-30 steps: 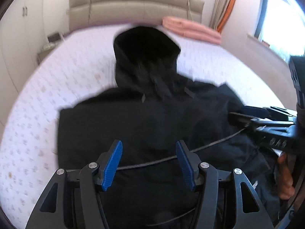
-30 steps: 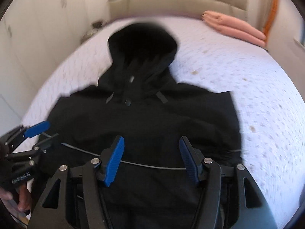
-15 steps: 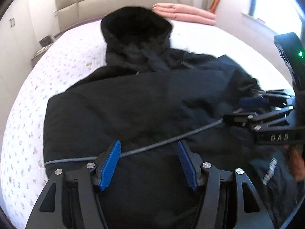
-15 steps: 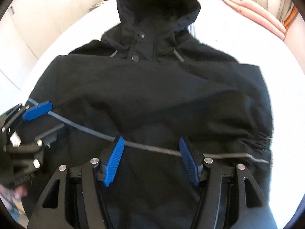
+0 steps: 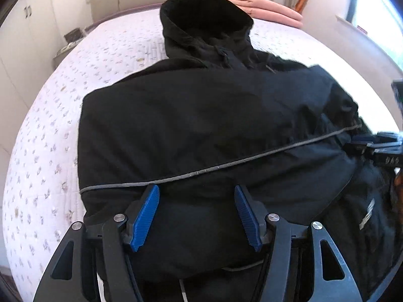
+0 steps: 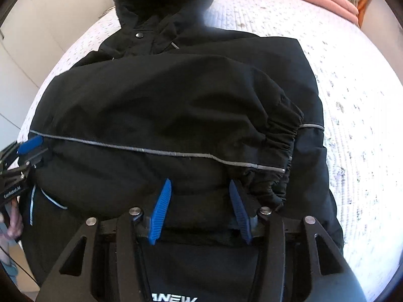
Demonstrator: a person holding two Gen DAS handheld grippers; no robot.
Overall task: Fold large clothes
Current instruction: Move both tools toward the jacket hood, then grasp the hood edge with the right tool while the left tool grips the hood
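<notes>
On a white quilted bed point(image 5: 105, 58) with a small floral print lies a black hooded jacket point(image 5: 201, 115) crossed by a thin grey reflective stripe point(image 6: 156, 149) — the left gripper point(image 5: 197, 215) stands open over its hem, nothing pinched, while the right gripper point(image 6: 200, 206) — jaws closing — straddles bunched black fabric.

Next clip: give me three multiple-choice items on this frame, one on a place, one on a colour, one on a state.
1. Where does the black hooded jacket lie?
A. On the bed
B. On a chair
C. On the floor

2. What colour is the folded bedding by the headboard?
A. Green
B. Pink
C. Yellow

3. How are the jacket's sleeves?
A. Spread wide
B. Hanging off the bed
C. Folded across the body

Key: 1 A, the quilted bed cover shows around it; 2 B, it is plainly pink; 3 C, an elastic cuff lies on the jacket's body.
</notes>
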